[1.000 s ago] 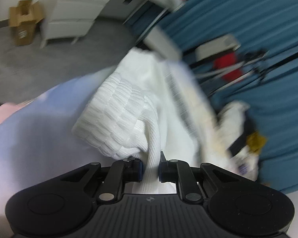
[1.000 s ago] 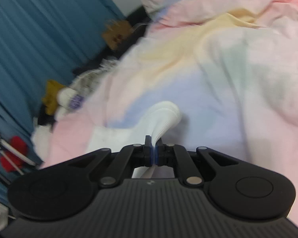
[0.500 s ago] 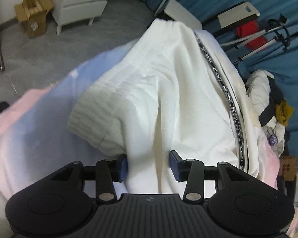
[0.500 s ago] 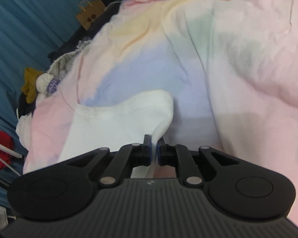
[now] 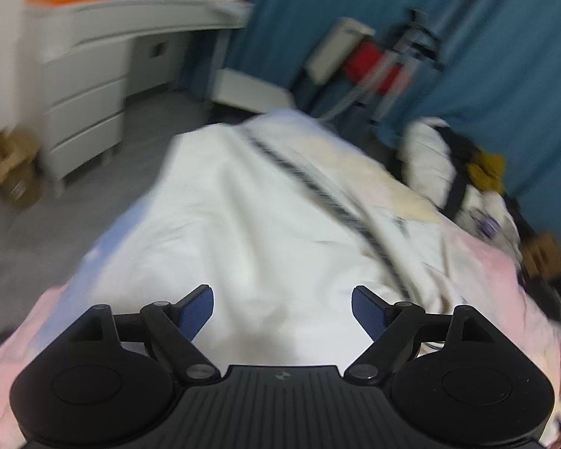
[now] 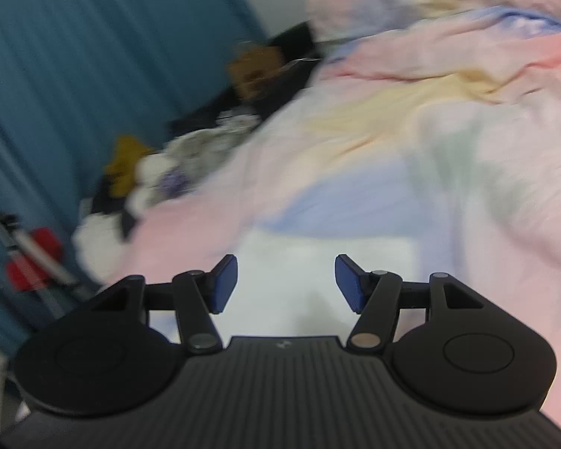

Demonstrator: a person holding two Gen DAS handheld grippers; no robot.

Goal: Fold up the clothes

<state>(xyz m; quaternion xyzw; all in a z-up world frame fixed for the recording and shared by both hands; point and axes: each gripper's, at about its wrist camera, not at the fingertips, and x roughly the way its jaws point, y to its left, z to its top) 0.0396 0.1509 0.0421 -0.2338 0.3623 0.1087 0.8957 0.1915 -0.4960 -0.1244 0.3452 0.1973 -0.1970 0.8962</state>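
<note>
A white garment [image 5: 265, 224] with a black-and-white striped band lies spread flat on the pastel bedcover [image 5: 478, 273]. My left gripper [image 5: 282, 308] is open and empty above the garment's near part. In the right wrist view the garment's white edge [image 6: 318, 262] lies flat on the bedcover [image 6: 448, 172]. My right gripper [image 6: 286, 282] is open and empty just above that edge. Both views are blurred by motion.
A pile of other clothes [image 5: 463, 176] lies at the bed's far side by the blue curtain [image 5: 505, 56]; it also shows in the right wrist view [image 6: 157, 183]. A white drawer unit [image 5: 82, 86], a cardboard box [image 5: 11, 172] and a red object [image 5: 374, 67] stand on the grey floor.
Both grippers have opened and let go of the white garment. It now lies flat on the bed. Both grippers have drawn back and up.
</note>
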